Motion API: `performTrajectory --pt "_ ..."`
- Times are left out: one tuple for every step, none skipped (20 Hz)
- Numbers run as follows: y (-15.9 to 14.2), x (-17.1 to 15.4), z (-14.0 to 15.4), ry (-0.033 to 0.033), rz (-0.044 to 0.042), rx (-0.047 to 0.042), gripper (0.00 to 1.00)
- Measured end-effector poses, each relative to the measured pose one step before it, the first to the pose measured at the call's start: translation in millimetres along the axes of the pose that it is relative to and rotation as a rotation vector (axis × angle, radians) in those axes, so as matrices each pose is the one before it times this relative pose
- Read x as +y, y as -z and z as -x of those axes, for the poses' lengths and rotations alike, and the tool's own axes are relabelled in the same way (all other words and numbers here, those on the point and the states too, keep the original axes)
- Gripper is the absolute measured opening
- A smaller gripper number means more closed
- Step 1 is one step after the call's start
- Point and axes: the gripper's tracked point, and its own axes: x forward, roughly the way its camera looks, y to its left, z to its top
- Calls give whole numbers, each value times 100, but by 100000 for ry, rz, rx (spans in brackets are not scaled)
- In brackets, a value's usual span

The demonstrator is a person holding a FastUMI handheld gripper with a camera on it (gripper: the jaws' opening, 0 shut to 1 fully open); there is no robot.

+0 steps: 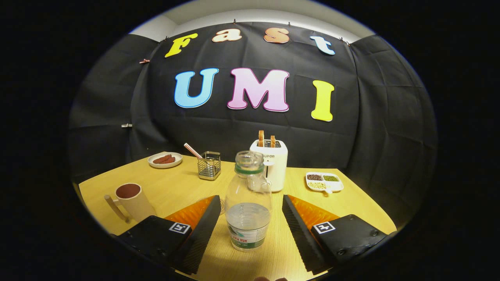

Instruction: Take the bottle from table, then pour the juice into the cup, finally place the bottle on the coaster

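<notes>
Bottle (248,203) stands upright on the table (175,187), uncapped and partly full, right between the fingers of the gripper (250,228), which is spread wide and holding nothing yet, with gaps on both sides. Biggest risk I'd guess is one finger touching first and shoving or tipping it so it spills, since it's clear, smooth plastic. Cup (131,201) sits off to the left, so a sloppy swing over could clip it too.

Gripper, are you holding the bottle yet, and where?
Not yet. The gripper is open, with the bottle standing untouched between its fingers.
</notes>
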Motion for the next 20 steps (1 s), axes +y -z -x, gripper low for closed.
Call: performTrajectory --pt "508 34 -263 -295 -196 294 97" --pt "396 -39 -250 -64 -28 182 98" --pt "279 -38 -292 100 -128 153 98" --pt "408 -164 -206 276 -566 427 98" --pt "401 -18 -198 -103 -1166 798 98" --pt "362 114 -189 -267 -1230 929 98" --pt "303 26 -172 -183 -879 761 98" --pt "214 195 -36 -713 -637 204 98" --pt "39 120 -111 -599 281 -212 98" --pt "62 116 -97 -451 1240 -371 98" --pt "-26 -84 -52 7 1163 -615 96" --pt "111 -126 -80 -86 246 -75 95" --pt "150 95 -107 -525 -694 576 92" --pt "265 119 -91 -561 -961 632 88" --pt "-50 -18 -56 -67 -191 -176 81" --pt "26 16 -132 -233 333 -229 80" --pt "-196 108 -33 -522 499 -321 79" --pt "86 167 16 -751 678 -302 79" --pt "-74 91 76 -1385 916 -710 78" --pt "7 167 -7 -1038 1202 -470 77"
